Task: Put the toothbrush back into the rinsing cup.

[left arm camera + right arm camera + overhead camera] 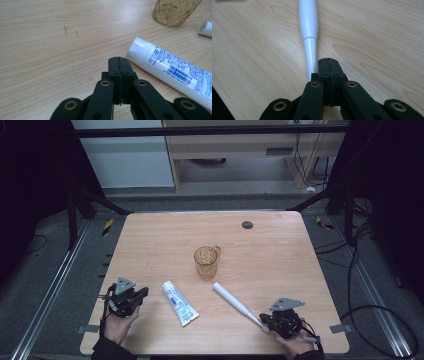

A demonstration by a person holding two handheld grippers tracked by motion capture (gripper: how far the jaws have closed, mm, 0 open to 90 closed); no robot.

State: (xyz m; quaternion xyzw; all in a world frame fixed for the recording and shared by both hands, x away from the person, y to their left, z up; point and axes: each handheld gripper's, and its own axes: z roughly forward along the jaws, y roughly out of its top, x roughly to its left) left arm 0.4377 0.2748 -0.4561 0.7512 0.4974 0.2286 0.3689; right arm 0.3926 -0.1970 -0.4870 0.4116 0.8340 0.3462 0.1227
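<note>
A white toothpaste tube (pixel 180 303) with blue print lies flat on the wooden table (pixel 280 245), near its front. My left gripper (pixel 144 293) rests to the left of it, jaws pressed together with nothing between them. In the left gripper view the gripper (pixel 118 59) ends just short of the tube's white cap end (pixel 140 51). A white electric toothbrush (pixel 237 304) lies slantwise at the front right. My right gripper (pixel 263 318) is shut and empty at its thin end. In the right gripper view the toothbrush neck (pixel 310 53) runs just left of the gripper (pixel 328 60).
An amber glass mug (pixel 206 262) with a handle stands upright mid-table, behind the tube and toothbrush; its base (pixel 175 12) appears in the left gripper view. A small dark round cap (pixel 247 224) sits in the tabletop at the back. Cables lie on the floor to the right.
</note>
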